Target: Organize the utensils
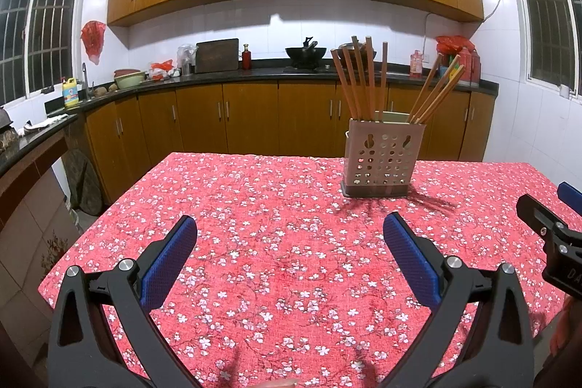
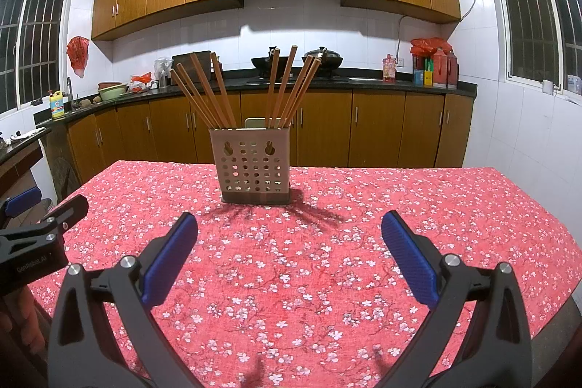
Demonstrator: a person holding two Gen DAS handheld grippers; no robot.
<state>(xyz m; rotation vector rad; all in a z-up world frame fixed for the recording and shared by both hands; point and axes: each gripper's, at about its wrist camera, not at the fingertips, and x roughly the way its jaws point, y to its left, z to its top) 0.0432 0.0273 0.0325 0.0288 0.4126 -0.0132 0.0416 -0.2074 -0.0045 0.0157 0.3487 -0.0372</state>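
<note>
Here both the left gripper (image 1: pixel 290 227) and right gripper (image 2: pixel 289 225) gape empty (chopsticks (image 2: pixel 207 93) upright in the holder (image 2: pixel 254 166)).

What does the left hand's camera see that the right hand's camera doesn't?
Only the left wrist view shows the right gripper from outside, at its right edge, and the left gripper open in front.

Only the right wrist view shows the left gripper from outside, at its left edge, and the right gripper open in front.

Both show the perforated holder with chopsticks standing on the red flowered tablecloth.
</note>
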